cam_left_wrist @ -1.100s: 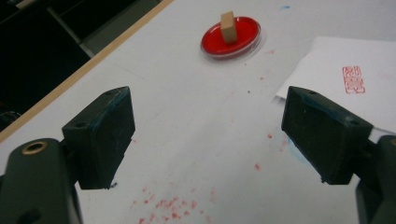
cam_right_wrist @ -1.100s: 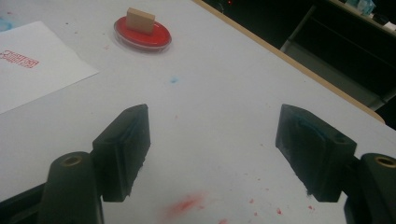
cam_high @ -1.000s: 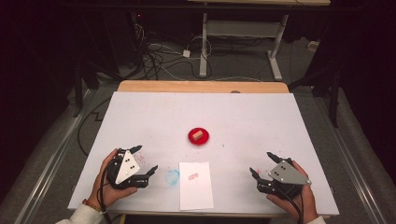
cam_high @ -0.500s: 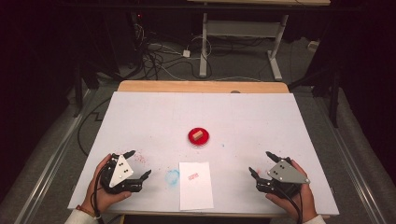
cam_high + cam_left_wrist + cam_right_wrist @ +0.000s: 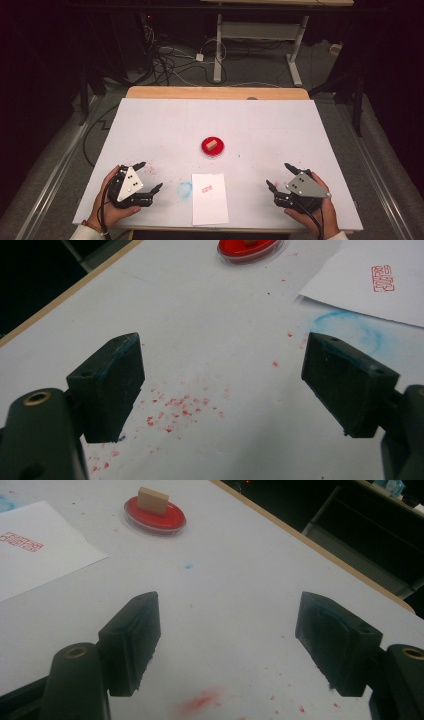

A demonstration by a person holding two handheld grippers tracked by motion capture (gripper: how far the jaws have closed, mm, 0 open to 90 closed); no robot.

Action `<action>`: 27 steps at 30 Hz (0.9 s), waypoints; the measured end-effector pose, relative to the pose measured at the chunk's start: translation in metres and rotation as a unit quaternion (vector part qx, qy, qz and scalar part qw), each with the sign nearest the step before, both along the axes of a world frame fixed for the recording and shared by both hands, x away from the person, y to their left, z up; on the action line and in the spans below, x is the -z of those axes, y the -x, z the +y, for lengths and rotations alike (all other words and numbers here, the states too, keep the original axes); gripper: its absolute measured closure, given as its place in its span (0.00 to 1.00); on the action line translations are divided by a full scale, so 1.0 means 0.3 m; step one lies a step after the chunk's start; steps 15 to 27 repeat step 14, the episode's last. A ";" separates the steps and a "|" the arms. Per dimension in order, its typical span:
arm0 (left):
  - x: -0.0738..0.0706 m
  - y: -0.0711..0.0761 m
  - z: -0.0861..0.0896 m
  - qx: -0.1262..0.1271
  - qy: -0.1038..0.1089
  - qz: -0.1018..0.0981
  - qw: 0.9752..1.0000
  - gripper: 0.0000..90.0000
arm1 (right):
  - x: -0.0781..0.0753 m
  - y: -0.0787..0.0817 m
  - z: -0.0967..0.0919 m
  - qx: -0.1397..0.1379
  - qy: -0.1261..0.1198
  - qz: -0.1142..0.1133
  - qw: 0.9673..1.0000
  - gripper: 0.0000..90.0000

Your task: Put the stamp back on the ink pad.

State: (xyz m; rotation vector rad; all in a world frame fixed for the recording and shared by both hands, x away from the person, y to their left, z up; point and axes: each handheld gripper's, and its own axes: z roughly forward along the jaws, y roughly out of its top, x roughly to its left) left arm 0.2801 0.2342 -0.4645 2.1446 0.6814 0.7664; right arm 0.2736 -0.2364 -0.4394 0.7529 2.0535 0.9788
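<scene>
Now resting at the near left of the white table (image 5: 165, 125), left gripper (image 5: 148, 176) lying in a hand, jaws spread wide and gripping nothing; in the left gripper view (image 5: 222, 372), only bare tabletop and a scatter of red ink specks (image 5: 175, 412) showing between them; lying just right of that gripper, a smudged blue ring (image 5: 184, 189), touching or nearly touching the left edge of the sheet of paper (image 5: 209, 202); sitting at the near edge of the table, midway between the two grippers, that sheet carrying a small red stamp mark (image 5: 206, 189), seen also in the left gripper view (image 5: 382, 278) and the right gripper view (image 5: 21, 541); standing just beyond the paper, near the table's centre, a round red ink pad (image 5: 213, 146), a small wooden stamp block (image 5: 212, 144) sitting upright on it, clear in the right gripper view (image 5: 153, 500); resting at the near right, right gripper (image 5: 280, 176) held in the other hand, jaws likewise parted wide and empty (image 5: 227, 627), well apart from pad and paper; showing below those jaws, a red smear (image 5: 202, 700) on the table.
</scene>
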 end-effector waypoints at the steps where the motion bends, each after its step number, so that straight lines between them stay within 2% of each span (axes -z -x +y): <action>1: 0.001 -0.001 0.000 0.000 -0.001 0.001 1.000 0.19 | 0.000 0.000 0.000 0.001 -0.001 0.001 1.000 0.29; 13: 0.009 -0.017 -0.008 -0.003 -0.001 0.012 1.000 0.19 | 0.005 -0.004 -0.009 0.006 -0.002 0.000 1.000 0.28; 27: 0.009 -0.017 -0.008 -0.003 -0.001 0.012 1.000 0.19 | 0.005 -0.004 -0.009 0.006 -0.002 0.000 1.000 0.28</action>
